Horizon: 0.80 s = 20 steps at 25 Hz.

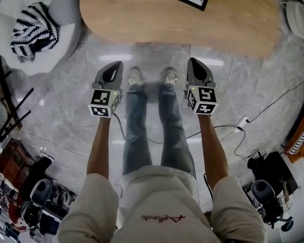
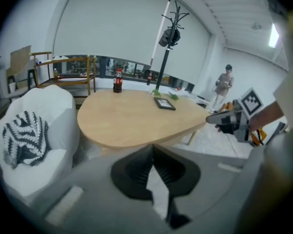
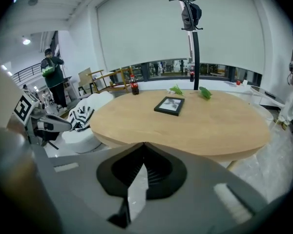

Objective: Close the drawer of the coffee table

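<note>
**Near field.** The person's forearms extend toward 12 o'clock in the head view, one gripper in each hand. The left gripper is at 11 o'clock of the person's shoes and the right gripper at 1 o'clock of them. Each carries its marker cube at the rear. Both grippers hang over the grey marble floor, apart from every object.

**Gripper state.**
- The left gripper view shows the left gripper with jaws drawn together, tips meeting, nothing between them.
- The right gripper view shows the right gripper in the same condition: jaws fully together and empty.

**Task object.** The coffee table lies at 12 o'clock, just beyond the shoes. Its oval wooden surface fills the middle of both gripper views. No view shows the drawer itself.

**On the surface.**
- A black picture frame lies flat near the centre.
- Green leaves lie beyond the frame.
- A cola bottle stands upright at the far edge, toward 11 o'clock.

**Surroundings.**
- A white chair at 10 o'clock holds a black-and-white striped cushion.
- A cable runs over the floor at 3 o'clock.
- A black coat stand rises behind the coffee table.
</note>
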Each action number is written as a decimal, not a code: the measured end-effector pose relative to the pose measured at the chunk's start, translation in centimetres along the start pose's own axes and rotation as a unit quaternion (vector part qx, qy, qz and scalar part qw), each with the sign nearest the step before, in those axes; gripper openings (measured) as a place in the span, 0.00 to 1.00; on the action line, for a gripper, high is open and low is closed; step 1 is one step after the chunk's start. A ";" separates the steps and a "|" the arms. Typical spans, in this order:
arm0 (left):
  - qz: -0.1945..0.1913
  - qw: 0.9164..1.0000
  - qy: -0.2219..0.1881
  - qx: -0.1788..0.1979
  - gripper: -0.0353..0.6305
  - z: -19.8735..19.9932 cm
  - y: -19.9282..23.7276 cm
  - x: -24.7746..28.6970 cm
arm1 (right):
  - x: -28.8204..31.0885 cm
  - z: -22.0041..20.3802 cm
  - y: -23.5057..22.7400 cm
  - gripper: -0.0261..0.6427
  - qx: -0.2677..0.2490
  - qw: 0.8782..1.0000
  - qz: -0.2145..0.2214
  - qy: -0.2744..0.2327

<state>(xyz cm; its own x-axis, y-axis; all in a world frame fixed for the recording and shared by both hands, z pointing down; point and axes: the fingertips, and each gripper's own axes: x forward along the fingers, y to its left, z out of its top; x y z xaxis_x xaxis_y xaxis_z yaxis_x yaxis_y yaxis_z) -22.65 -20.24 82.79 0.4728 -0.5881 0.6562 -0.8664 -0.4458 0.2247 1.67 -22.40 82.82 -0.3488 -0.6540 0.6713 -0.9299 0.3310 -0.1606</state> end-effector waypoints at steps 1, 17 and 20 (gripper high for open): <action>-0.002 1.000 -0.002 0.000 0.06 0.8 -0.6 -0.8 | -1.0 0.8 0.4 0.05 0.000 1.000 0.003 -0.003; 0.013 0.995 -0.088 0.040 0.06 18.0 -6.9 -13.9 | -15.5 15.2 4.5 0.04 -0.006 0.996 0.042 -0.080; 0.019 0.994 -0.101 0.039 0.06 20.6 -7.4 -16.5 | -18.3 17.7 4.6 0.04 -0.002 0.995 0.037 -0.095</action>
<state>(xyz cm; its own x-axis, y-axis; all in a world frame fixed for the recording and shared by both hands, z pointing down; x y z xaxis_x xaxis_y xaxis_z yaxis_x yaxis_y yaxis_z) -20.73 -21.17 55.46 0.4691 -0.7257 0.5033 -0.8730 -0.4673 0.1398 1.70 -20.98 57.03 -0.4322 -0.7444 0.5090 -0.9006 0.3851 -0.2016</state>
